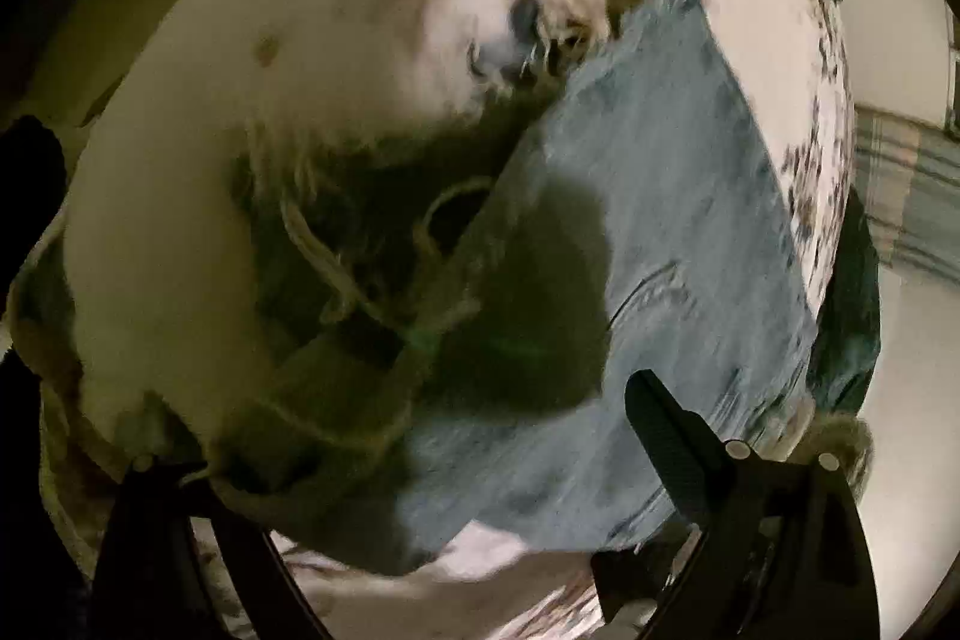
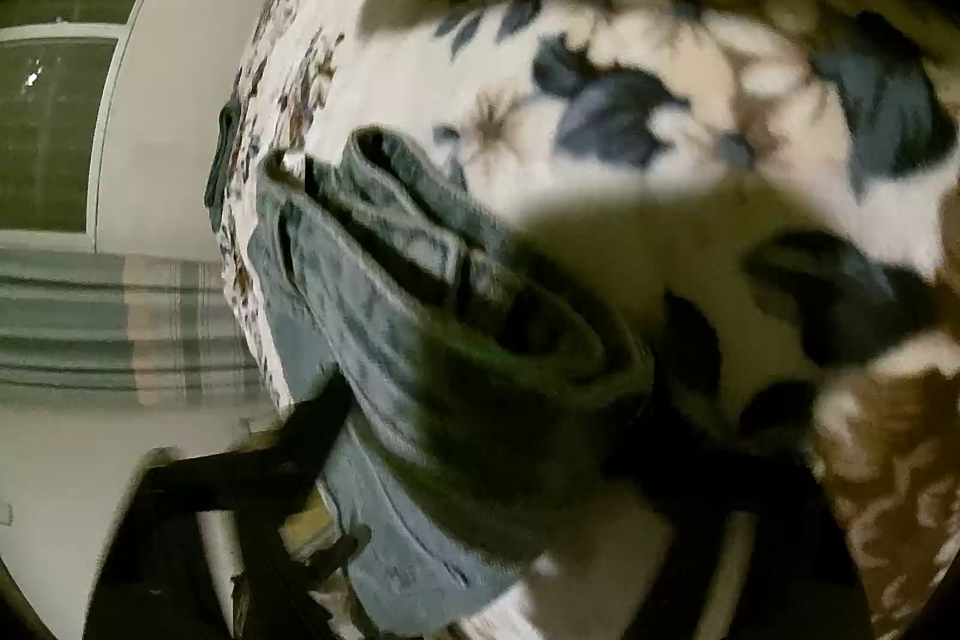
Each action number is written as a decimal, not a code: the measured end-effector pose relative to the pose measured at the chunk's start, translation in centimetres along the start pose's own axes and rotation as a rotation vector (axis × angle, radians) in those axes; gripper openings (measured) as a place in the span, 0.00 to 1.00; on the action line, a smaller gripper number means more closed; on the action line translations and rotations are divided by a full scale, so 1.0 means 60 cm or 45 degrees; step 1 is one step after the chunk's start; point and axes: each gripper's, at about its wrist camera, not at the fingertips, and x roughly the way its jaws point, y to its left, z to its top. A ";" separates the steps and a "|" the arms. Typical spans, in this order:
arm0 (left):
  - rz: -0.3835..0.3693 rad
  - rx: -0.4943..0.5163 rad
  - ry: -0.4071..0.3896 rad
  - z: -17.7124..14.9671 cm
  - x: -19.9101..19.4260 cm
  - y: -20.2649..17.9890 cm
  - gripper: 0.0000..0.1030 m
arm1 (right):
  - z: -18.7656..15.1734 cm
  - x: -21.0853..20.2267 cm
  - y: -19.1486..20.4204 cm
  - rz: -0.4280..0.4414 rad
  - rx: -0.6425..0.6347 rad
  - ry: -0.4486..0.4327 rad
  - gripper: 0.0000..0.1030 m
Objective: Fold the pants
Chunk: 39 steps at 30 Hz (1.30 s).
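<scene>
Left claw [image 1: 420,490] hangs above the bed, fingers spread wide with nothing between them, over one pair of blue jeans [image 1: 648,220] lying folded flat on the floral bedspread [image 1: 336,40] by the bed's far edge. Right claw [image 2: 480,460] reaches in low at the open waistband end of the jeans [image 2: 384,292]; its dark fingers [image 2: 264,460] flank the denim, but blur hides whether they pinch it. One plaid curtain [image 2: 120,316] shows beyond the bed's edge.
</scene>
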 end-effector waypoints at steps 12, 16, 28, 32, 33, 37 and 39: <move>-0.075 0.169 -0.017 0.026 0.007 0.000 0.36 | -0.031 -0.035 0.017 0.044 -0.010 -0.020 0.52; -0.164 0.130 -0.023 0.030 0.020 0.010 0.56 | -0.014 0.002 -0.006 0.092 0.053 0.052 0.72; -0.093 0.289 -0.086 0.024 -0.009 -0.049 0.25 | -0.030 -0.005 0.041 -0.013 -0.013 -0.044 0.39; -0.103 0.375 -0.075 0.025 -0.063 -0.089 0.24 | -0.035 -0.044 0.079 -0.022 0.023 -0.067 0.37; -0.103 0.397 -0.068 0.026 -0.076 -0.101 0.24 | -0.036 -0.053 0.089 -0.021 0.028 -0.070 0.37; -0.106 0.500 -0.041 0.025 -0.135 -0.170 0.24 | -0.040 -0.106 0.150 -0.008 0.017 -0.083 0.36; -0.120 0.551 -0.026 0.021 -0.169 -0.202 0.24 | -0.038 -0.144 0.180 0.011 0.026 -0.102 0.36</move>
